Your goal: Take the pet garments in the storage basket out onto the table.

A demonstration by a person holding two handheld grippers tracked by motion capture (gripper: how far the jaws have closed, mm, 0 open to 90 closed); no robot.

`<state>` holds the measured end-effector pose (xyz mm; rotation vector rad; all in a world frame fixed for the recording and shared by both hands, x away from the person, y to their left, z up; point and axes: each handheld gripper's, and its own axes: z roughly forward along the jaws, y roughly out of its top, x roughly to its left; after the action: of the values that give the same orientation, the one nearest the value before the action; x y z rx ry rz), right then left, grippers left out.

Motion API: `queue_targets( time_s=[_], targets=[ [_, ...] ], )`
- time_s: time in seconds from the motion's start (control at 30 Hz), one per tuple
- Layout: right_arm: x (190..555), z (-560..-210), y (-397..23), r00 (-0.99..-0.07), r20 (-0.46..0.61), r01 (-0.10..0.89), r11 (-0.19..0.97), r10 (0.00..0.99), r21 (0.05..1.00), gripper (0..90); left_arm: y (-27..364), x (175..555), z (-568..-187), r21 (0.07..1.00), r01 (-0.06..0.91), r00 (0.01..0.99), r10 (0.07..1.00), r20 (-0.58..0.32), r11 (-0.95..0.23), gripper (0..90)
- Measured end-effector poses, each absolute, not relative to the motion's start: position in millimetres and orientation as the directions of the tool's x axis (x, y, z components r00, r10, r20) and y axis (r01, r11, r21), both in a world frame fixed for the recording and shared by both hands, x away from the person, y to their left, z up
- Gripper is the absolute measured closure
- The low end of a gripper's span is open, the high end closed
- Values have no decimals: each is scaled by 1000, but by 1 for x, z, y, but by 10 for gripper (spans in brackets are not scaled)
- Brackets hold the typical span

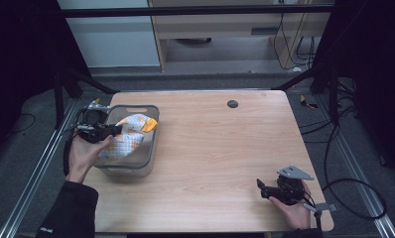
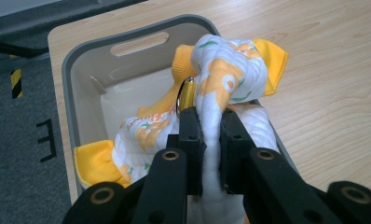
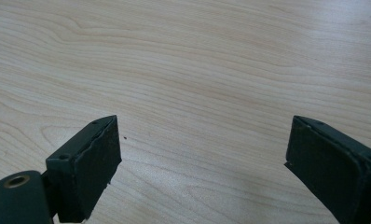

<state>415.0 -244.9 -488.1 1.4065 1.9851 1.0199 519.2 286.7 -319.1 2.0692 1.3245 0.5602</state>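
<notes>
A quilted white cloth with orange print and yellow edging (image 1: 128, 136) hangs partly out of a grey plastic bin (image 1: 136, 171) at the table's left side. My left gripper (image 1: 117, 130) is shut on a fold of this cloth (image 2: 221, 79), lifting it above the bin (image 2: 81, 60); the left gripper (image 2: 210, 122) pinches the white fabric between its jaws. A small metal ring shows beside the pinch. My right gripper (image 1: 262, 188) rests low at the table's front right, and the right gripper (image 3: 202, 163) stands open over bare wood, nothing between its fingers.
The wooden table (image 1: 215, 144) has a round dark grommet (image 1: 232, 103) near its far edge. Aluminium rails and cables run along both sides on the floor. Black-and-yellow tape (image 2: 17, 83) marks the floor left of the bin.
</notes>
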Motion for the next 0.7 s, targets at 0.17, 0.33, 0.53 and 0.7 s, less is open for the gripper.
queue_targets(
  time_s=[0.17,0.33,0.53,0.7],
  targets=[
    [415,-488,-245,-341,24,565,185,940,804,99,285,515,-313,692,642,434,901,29,-331,817],
    [415,-488,-245,-339,24,564,183,941,805,99,282,510,-308,691,633,456,890,33,-350,817],
    [415,-488,-245,-339,24,564,183,940,805,99,278,506,-302,697,620,480,877,27,-360,817],
    [415,-488,-245,-340,24,564,184,940,805,99,275,500,-297,704,605,504,863,24,-373,817]
  ],
)
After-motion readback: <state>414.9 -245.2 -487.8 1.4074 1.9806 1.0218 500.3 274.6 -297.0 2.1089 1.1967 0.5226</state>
